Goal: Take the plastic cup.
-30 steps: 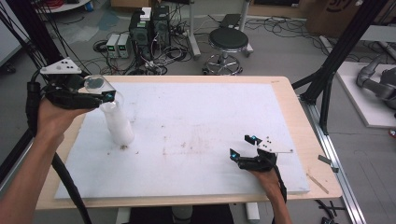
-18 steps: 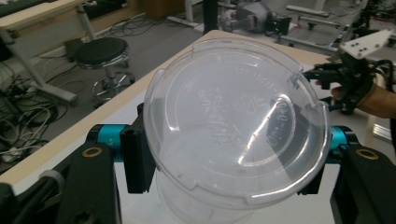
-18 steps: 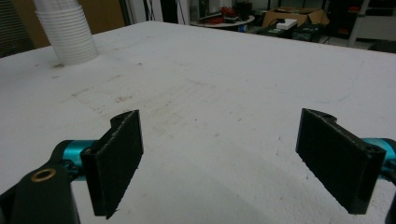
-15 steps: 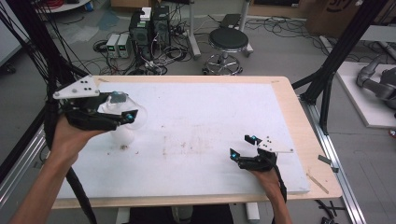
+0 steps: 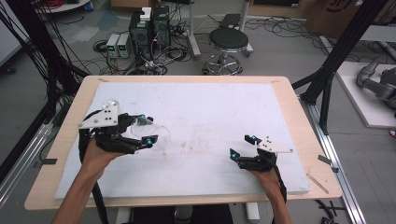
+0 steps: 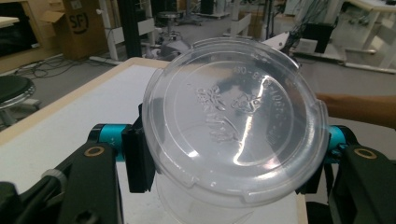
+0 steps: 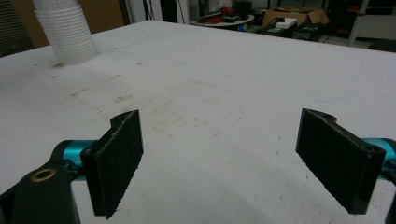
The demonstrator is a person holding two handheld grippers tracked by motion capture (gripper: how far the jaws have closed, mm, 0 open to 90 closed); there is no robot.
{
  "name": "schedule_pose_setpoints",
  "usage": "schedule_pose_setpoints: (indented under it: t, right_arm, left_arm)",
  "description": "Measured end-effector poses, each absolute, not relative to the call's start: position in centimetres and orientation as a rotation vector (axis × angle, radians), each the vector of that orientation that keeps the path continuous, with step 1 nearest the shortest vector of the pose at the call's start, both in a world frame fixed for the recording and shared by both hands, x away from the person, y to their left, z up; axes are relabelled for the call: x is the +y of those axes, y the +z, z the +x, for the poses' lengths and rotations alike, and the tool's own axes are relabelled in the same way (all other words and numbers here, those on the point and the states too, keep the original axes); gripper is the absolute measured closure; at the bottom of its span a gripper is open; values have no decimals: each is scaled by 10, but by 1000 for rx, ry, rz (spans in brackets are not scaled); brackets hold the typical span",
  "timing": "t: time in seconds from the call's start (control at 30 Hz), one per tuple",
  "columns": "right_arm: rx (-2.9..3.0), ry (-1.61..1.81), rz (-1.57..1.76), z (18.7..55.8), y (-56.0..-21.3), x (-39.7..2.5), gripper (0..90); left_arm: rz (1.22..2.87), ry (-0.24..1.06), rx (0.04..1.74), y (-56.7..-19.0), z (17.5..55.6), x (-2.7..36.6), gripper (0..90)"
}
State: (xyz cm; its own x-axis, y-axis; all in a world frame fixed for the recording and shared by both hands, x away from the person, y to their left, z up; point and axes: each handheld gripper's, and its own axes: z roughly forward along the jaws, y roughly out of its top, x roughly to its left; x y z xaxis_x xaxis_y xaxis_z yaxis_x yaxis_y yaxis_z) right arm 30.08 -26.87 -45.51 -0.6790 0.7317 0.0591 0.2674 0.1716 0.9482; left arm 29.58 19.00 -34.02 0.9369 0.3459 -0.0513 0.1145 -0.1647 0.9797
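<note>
A clear plastic cup [image 5: 152,127] lies sideways in my left gripper [image 5: 145,128], which is shut on it above the left part of the table. In the left gripper view the cup [image 6: 233,121] turns its round embossed end to the camera, with a black jaw pressed on either side of it by my left gripper [image 6: 229,149]. A stack of white plastic cups [image 7: 65,28] stands on the white table top. My right gripper [image 5: 242,145] rests low at the front right, open, with nothing between the jaws of the right gripper [image 7: 233,158].
The white sheet [image 5: 210,112] covers the wooden table [image 5: 299,121]. A black stool [image 5: 228,42] and computer boxes with cables [image 5: 149,28] stand on the floor beyond the far edge. Black frame posts rise at the left and right sides.
My left gripper has come down from the top of the cup stack and turned toward the table's middle, with one clear cup in its jaws. The right gripper has not moved.
</note>
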Motion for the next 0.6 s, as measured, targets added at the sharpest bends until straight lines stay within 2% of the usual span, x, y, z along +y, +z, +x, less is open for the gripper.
schedule_pose_setpoints:
  t: [0.33, 0.6]
  right_arm:
    - [2044, 1508, 948, 301, -455, -269, 149]
    - [2047, 1510, 945, 301, -455, -269, 149]
  left_arm:
    - [1757, 117, 297, -371, 302, 179, 359]
    - [1768, 103, 310, -384, 307, 178, 365]
